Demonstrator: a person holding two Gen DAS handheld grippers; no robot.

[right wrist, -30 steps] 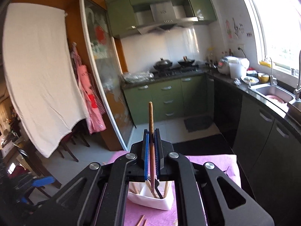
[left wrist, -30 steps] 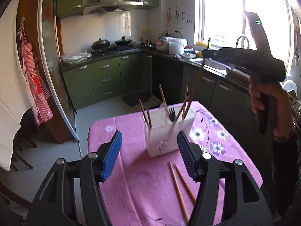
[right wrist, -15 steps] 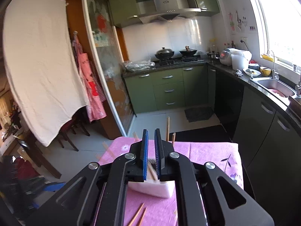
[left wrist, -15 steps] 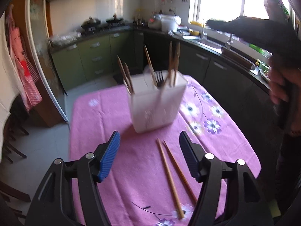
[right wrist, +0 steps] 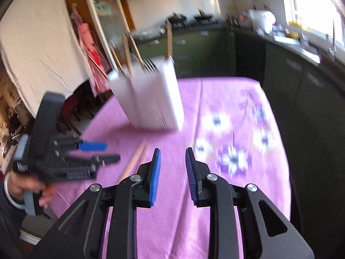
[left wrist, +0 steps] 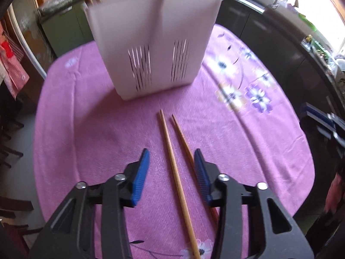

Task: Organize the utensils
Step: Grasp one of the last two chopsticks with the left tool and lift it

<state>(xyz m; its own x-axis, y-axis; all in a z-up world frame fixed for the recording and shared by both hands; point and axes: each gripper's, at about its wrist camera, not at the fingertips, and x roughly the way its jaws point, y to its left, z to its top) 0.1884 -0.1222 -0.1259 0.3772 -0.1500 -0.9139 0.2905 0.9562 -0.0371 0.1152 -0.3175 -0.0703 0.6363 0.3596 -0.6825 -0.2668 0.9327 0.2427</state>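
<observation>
The white holder [left wrist: 155,43] stands on the pink tablecloth [left wrist: 97,129], and most of the work looks done: several chopsticks and a fork already poke out of its top. Two chopsticks [left wrist: 172,161] are left, lying side by side on the cloth just in front of the holder.

The left gripper [left wrist: 171,172] hangs low over that pair, on the side away from the holder, its jaws closing with the lighter stick between them and the darker one at the edge of the right pad; the pads do not press on either stick yet. The right gripper [right wrist: 171,170], also in front of the holder, is empty, its jaws opening over bare cloth. Once those two sticks go into the holder, I'd say the table is sorted.
</observation>
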